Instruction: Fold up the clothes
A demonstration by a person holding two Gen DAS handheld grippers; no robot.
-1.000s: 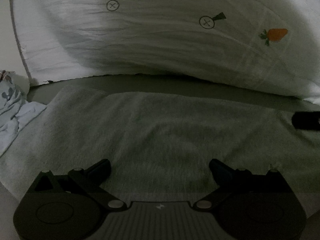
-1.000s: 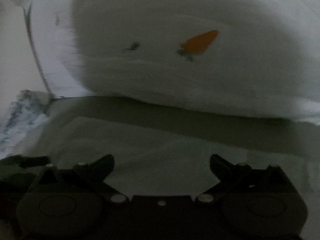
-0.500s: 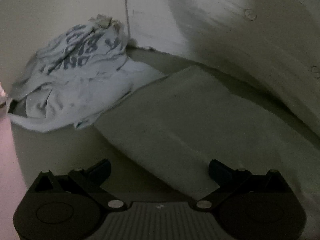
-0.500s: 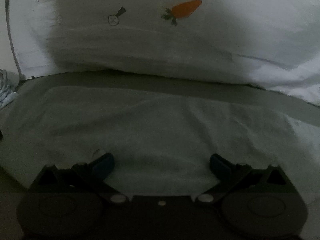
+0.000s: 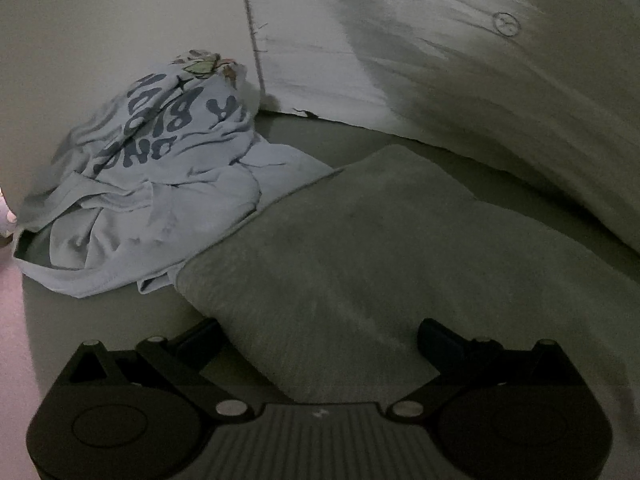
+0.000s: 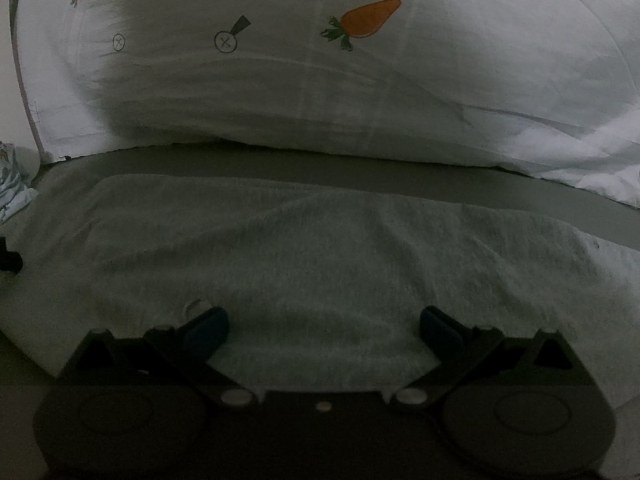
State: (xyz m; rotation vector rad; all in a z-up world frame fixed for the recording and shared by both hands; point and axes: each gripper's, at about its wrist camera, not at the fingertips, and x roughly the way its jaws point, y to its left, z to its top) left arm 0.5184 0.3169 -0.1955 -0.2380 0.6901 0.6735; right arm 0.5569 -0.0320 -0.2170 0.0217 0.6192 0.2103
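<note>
A grey folded garment lies flat on the bed; in the right wrist view it spreads wide under the camera. My left gripper is open, its jaws either side of the garment's near left corner. My right gripper is open and empty, low over the garment's near edge. A crumpled light-blue printed shirt lies in a heap to the left of the grey garment, touching its left edge. A sliver of it shows at the left in the right wrist view.
A large white pillow with carrot prints lies along the back of the bed, also in the left wrist view. A pale wall stands behind the blue shirt. The bed edge drops off at the left.
My left gripper has swung left, from facing the pillow to facing the blue shirt and the garment's left corner. My right gripper has drawn back and steadied over the garment. Both stay open.
</note>
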